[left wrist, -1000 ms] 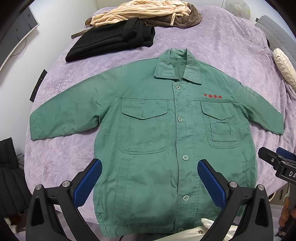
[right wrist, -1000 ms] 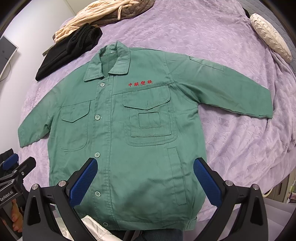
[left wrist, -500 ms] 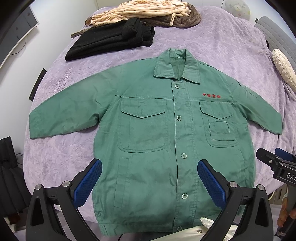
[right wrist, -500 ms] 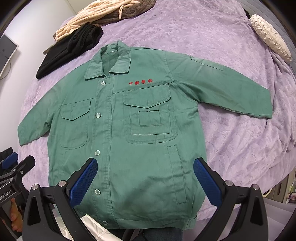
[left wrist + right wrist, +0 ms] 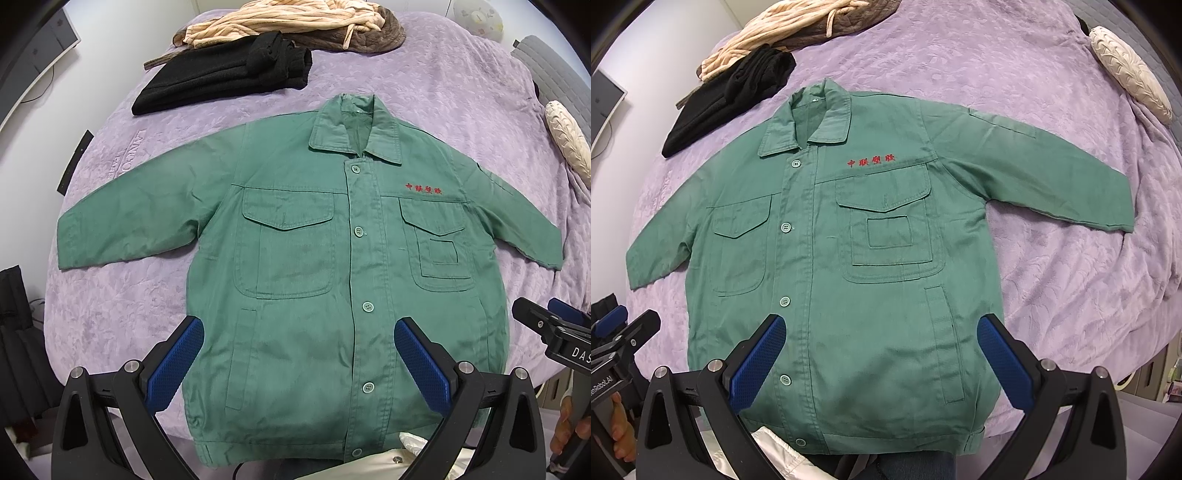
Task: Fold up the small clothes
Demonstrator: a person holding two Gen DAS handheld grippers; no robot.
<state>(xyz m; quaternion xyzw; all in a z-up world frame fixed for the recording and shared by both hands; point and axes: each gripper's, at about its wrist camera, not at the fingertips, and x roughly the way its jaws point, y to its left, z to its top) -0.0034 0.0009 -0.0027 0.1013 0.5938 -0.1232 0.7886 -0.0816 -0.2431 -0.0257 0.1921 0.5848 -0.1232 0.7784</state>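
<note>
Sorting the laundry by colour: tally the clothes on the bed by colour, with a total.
Green: 1, the green jacket spread flat.
Black: 1, the folded black garment.
Cream striped: 1, the cream striped garment.
Brown: 1, the brown garment under it.
Total: 4 on the purple bedspread.

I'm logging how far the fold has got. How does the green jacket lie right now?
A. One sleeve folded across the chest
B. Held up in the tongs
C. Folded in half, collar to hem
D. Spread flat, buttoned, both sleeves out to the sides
D: the green jacket lies flat and buttoned on the purple bedspread, sleeves outstretched, nothing gripping it.
</note>
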